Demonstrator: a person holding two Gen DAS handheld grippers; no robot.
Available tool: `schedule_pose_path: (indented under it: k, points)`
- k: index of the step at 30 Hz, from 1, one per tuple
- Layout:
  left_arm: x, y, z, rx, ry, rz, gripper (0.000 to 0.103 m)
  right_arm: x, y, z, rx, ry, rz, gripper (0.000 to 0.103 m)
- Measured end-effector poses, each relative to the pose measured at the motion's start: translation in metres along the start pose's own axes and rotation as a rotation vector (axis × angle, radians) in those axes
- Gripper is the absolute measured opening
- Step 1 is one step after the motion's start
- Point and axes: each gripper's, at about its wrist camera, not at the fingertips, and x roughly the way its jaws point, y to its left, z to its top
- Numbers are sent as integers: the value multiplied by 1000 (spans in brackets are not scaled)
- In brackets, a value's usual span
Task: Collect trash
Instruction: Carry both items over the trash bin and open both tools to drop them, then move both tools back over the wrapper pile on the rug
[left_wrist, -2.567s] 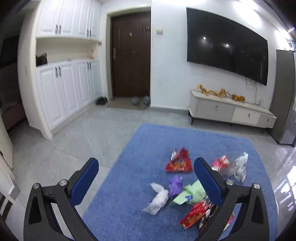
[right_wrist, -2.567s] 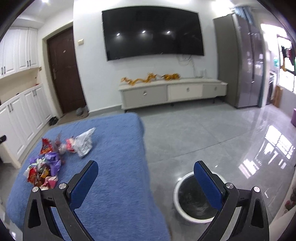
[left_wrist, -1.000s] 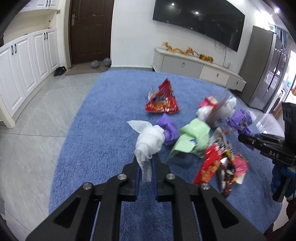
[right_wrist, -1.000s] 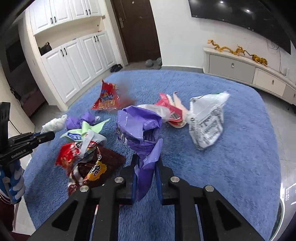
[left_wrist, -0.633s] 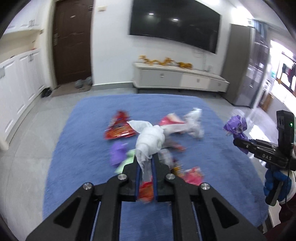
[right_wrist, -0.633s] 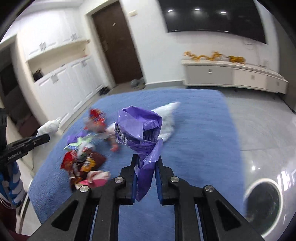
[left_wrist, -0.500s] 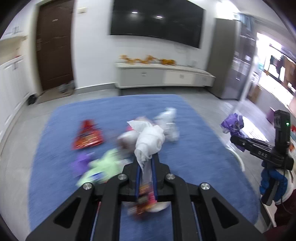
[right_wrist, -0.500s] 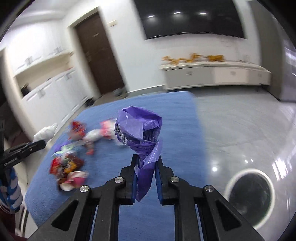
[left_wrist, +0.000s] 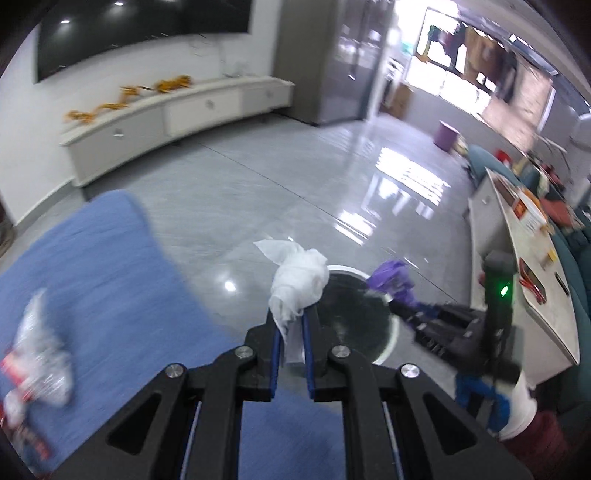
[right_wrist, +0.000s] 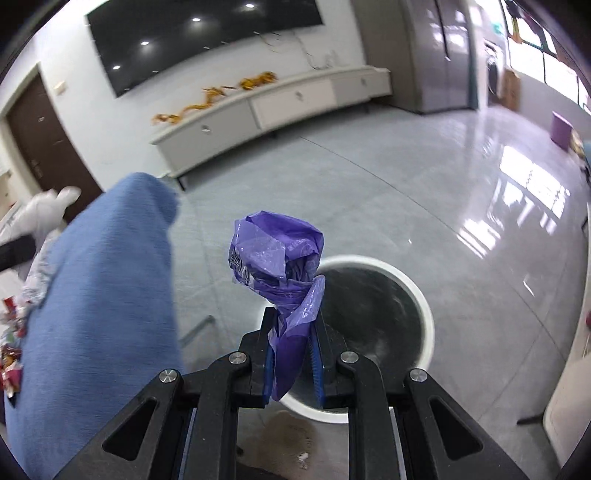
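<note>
My left gripper (left_wrist: 291, 317) is shut on a crumpled white tissue (left_wrist: 297, 282) and holds it in the air just left of a round white trash bin (left_wrist: 388, 343) on the grey floor. My right gripper (right_wrist: 293, 321) is shut on a crumpled purple plastic wrapper (right_wrist: 275, 258), held above the near left rim of the same bin (right_wrist: 424, 306). In the left wrist view the right gripper (left_wrist: 400, 304) with its purple wrapper (left_wrist: 391, 277) hangs over the bin's right side. Several wrappers (left_wrist: 37, 354) lie on the blue rug (left_wrist: 92, 280) at the left.
A long white TV cabinet (right_wrist: 280, 103) runs along the far wall under a black TV (right_wrist: 199, 40). A white table (left_wrist: 524, 266) with clutter stands right of the bin. A grey fridge (right_wrist: 439, 55) stands at the back right. Glossy floor surrounds the bin.
Both grippers have swung right, away from the trash pile on the rug, and now hang at the bin. Each still holds its piece.
</note>
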Motion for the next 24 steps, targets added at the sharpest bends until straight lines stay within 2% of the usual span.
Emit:
schedule_pose_path:
  k: [4,7,8,9,10,12,13,17,19,24]
  points:
    - [54,-32,22,38,60,-46,11,17,-27,-1,49,29,-18,17]
    - [89,-40,35,23,109,-94,12,27,-36,5,84,48,-27,18]
    - [99,-40,37,9,129,-114,13,31,-42,4,92,51,-32,20]
    - [107,-40,39,-5,144,-130,14,34,-47,6,98,53,-34,26]
    - [113,-41,41,-18,151,-139,21,38,-51,6,103,58,-45,35]
    - [124,-43,43,-40,156,-150,44,45,-60,10,107,66,-62,48]
    - [126,-44,45,-47,154,-154,57,46,-63,9,110,67,-67,49]
    - [127,-47,48,-51,145,-172,59,44,-70,6,126,68,-75,49]
    - [122,-55,48,-32,121,-144,59,37,-73,4,136,61,-76,49]
    - [91,-58,45,-43,8,-98,59,15,-74,6,150,19,-80,49]
